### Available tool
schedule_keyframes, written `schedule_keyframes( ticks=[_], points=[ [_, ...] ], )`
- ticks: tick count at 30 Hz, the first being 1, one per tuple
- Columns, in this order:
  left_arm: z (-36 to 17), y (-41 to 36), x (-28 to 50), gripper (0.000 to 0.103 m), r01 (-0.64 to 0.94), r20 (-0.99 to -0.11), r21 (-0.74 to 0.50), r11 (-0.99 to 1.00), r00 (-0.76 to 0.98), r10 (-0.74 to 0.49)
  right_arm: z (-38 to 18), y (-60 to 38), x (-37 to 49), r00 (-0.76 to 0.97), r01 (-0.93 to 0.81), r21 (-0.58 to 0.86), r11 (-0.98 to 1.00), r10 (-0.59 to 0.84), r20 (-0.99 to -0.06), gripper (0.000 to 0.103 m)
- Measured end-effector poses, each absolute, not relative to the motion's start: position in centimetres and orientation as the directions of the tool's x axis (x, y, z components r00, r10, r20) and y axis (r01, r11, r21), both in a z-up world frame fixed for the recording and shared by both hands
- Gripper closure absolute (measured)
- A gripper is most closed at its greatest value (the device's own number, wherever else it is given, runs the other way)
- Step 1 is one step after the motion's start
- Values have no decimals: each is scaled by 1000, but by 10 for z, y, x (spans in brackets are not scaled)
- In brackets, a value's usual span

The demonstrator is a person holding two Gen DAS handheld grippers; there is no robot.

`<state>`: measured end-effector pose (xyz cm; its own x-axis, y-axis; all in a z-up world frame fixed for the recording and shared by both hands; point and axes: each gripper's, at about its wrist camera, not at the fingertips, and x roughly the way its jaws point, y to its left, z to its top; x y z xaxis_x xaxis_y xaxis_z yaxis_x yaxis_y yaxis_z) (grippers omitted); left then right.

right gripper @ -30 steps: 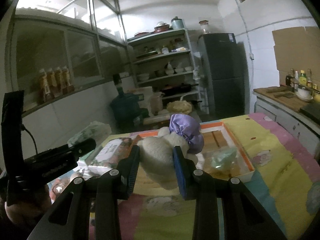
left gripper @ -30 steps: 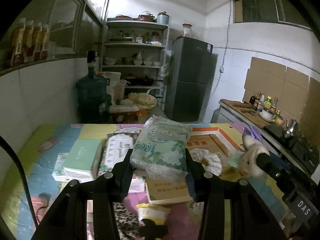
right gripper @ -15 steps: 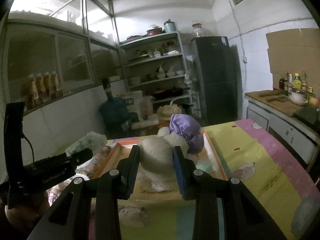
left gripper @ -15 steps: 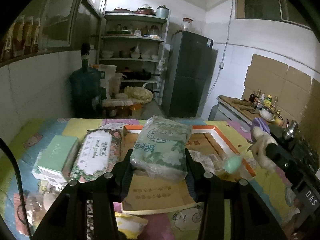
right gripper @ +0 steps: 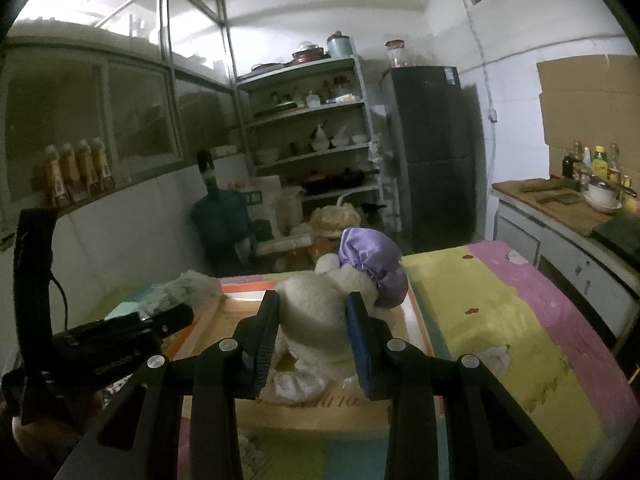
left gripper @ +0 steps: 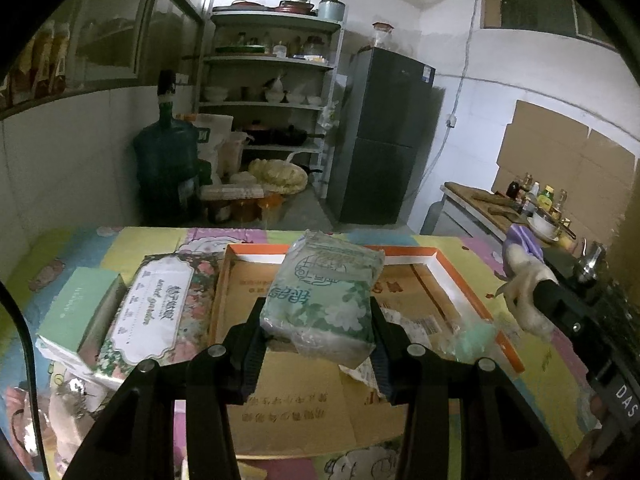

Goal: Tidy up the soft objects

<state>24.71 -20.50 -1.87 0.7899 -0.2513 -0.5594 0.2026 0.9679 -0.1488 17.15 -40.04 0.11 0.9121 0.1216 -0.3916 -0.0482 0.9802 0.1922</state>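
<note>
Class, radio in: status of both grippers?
Left gripper shut on tissue pack. Right gripper shut on plush toy. Both over orange-rimmed box. Nothing blocking.

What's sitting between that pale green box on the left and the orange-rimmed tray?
In the left wrist view, a flowery pack with a white label lies between the pale green box and the orange-rimmed tray, leaning against the box.
</note>
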Motion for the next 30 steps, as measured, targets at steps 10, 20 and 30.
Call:
schedule_keyframes(
  ticks=[10, 20, 30],
  points=[
    [-28, -220, 271, 57, 165, -585, -101, 981, 788, -193, -4, -413, 210, 894, -82, 177, 981, 151, -423, 68],
    [-30, -235, 286, 57, 152, -592, -73, 986, 788, -166, -10, -423, 237, 873, -112, 189, 976, 187, -450, 68],
    [-37, -246, 302, 57, 153, -616, -68, 986, 771, -162, -18, -428, 254, 850, -132, 204, 970, 216, -481, 68]
  ],
)
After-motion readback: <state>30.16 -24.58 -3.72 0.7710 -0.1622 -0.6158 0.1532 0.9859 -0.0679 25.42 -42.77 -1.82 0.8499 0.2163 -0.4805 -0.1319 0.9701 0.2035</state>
